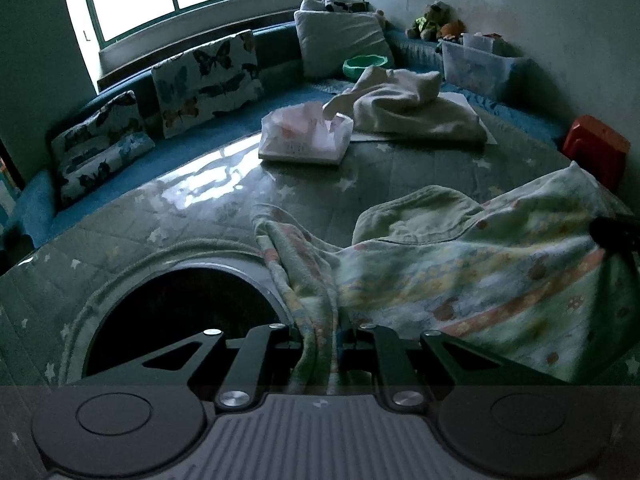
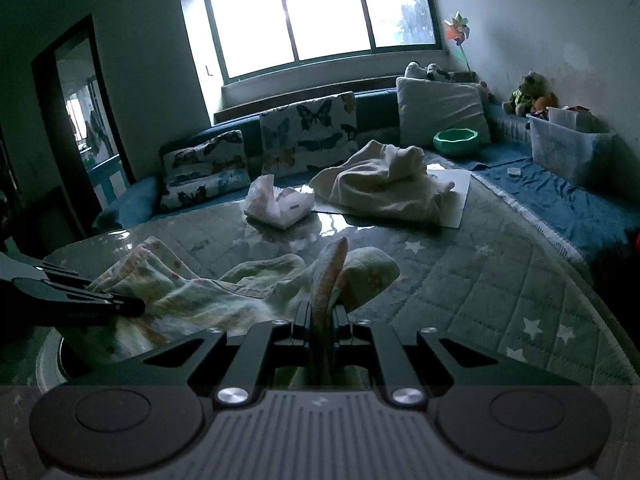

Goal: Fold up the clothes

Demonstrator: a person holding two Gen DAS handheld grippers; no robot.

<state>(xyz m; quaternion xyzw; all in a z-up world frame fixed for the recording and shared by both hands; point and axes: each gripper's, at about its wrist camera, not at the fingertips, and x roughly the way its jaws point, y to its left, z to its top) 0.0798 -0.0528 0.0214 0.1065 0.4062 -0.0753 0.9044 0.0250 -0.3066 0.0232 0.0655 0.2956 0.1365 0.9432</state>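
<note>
Garment (image 1: 460, 276) between both tongs (image 1: 320, 340)

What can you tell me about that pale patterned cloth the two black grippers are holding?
The pale green patterned garment looks like soft cotton, with bands of orange, yellow and blue and small flower-like prints, and a plain cream inner side. It lies crumpled and partly lifted over the quilted star-print table cover. The left gripper pinches one bunched edge and the right gripper pinches another, so it hangs stretched between them. Its exact type is unclear.
</note>
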